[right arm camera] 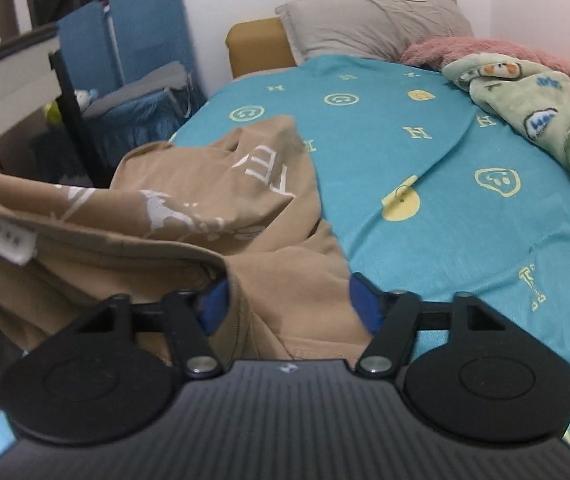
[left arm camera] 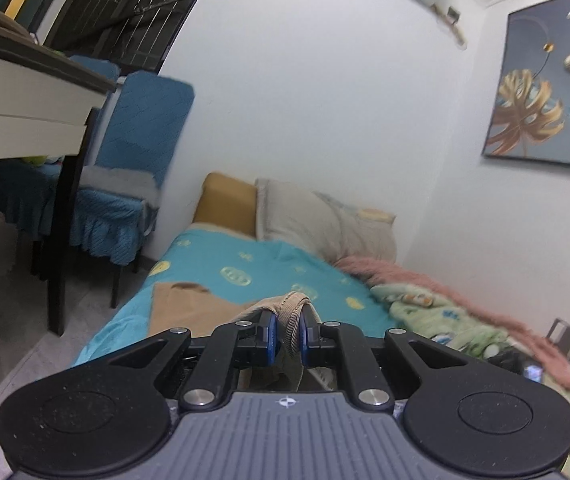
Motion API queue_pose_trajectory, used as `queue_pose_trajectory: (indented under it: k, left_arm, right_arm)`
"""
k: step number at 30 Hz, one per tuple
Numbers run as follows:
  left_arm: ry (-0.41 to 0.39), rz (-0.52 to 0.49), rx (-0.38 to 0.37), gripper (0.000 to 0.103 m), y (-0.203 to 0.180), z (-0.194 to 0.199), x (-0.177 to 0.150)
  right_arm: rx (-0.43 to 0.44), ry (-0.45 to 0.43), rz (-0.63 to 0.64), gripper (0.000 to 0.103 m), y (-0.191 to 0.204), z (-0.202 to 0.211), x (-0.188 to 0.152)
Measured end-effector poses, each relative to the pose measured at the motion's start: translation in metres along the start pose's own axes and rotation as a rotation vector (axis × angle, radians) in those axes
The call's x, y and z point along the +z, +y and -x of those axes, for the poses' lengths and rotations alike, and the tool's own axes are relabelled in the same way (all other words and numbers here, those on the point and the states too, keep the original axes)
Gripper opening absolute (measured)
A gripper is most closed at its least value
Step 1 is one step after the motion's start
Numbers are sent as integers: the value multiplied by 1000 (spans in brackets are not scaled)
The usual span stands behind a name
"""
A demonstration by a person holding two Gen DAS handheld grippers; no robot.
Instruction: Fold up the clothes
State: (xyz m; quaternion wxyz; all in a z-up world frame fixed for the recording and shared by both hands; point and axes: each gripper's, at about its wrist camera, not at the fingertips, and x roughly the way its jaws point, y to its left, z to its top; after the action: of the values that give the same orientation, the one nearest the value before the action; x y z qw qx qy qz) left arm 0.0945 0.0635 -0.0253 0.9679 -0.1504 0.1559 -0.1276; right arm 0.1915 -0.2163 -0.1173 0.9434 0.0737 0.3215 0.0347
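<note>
- On our left gripper (left arm camera: 288, 334), the blue-padded fingers (left arm camera: 271, 334) are pressing together on a ribbed hem of the tan cotton sweatshirt with white lettering (left arm camera: 189, 312), pinching it tight; we judge this grip is lifting one edge for a fold.
- On our right gripper (right arm camera: 289, 304), the blue pads (right arm camera: 215, 304) are standing wide apart with tan cloth bunched between them, not clamped.
- The sweatshirt is lying crumpled at the near left side of the teal bedsheet printed with yellow smiley faces (right arm camera: 425, 140), partly raised toward us.
- The grey pillow (right arm camera: 369, 24) and the green cartoon-print blanket (right arm camera: 533, 108) are sitting well apart from the garment, leaving us folding room.
- The gripper bodies are hiding the garment's near edge; sleeves and lettering are too crumpled to make out.
</note>
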Motion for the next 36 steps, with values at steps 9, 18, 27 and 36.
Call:
queue_pose_trajectory:
  k: [9, 18, 27, 36]
  left_arm:
    - [186, -54, 87, 15, 9, -23, -15]
    - [390, -348, 211, 49, -13, -56, -56]
    - [313, -296, 459, 59, 6, -59, -50]
    - [47, -178, 459, 64, 5, -28, -20]
  right_arm:
    - [38, -146, -104, 7, -15, 32, 19]
    - [54, -176, -172, 7, -25, 44, 27]
    - [-6, -189, -208, 9, -33, 41, 22]
    - [-175, -35, -78, 81, -24, 5, 7]
